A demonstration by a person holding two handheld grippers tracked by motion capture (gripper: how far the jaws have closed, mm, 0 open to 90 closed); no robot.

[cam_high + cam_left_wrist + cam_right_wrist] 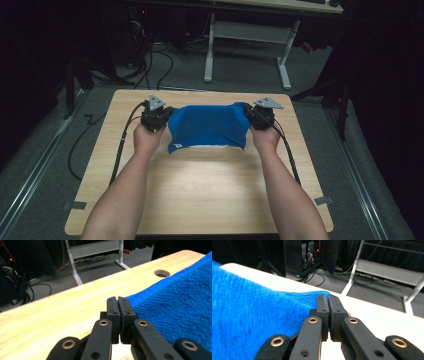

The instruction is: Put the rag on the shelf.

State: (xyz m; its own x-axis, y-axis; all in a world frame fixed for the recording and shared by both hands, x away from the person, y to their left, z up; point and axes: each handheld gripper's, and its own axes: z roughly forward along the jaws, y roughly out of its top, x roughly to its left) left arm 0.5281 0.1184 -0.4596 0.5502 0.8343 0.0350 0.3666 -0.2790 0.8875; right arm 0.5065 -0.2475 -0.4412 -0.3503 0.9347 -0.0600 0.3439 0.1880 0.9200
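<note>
From the high view, a blue towel [208,125] hangs stretched between the two grippers above the far half of the wooden bench [200,195]. The left gripper [159,116] has one upper corner, the right gripper [259,115] the other, and the towel's lower edge droops toward the bench between the hands.

In the left gripper view, the jaws are pressed together with the towel's corner [175,312] pinched at their tips; the cloth spreads away to the right of the jaws, with a round hole [162,273] in the bench beyond it.

In the right gripper view, the jaws are likewise closed on the towel's corner [249,322], the cloth spreading to their left
</note>
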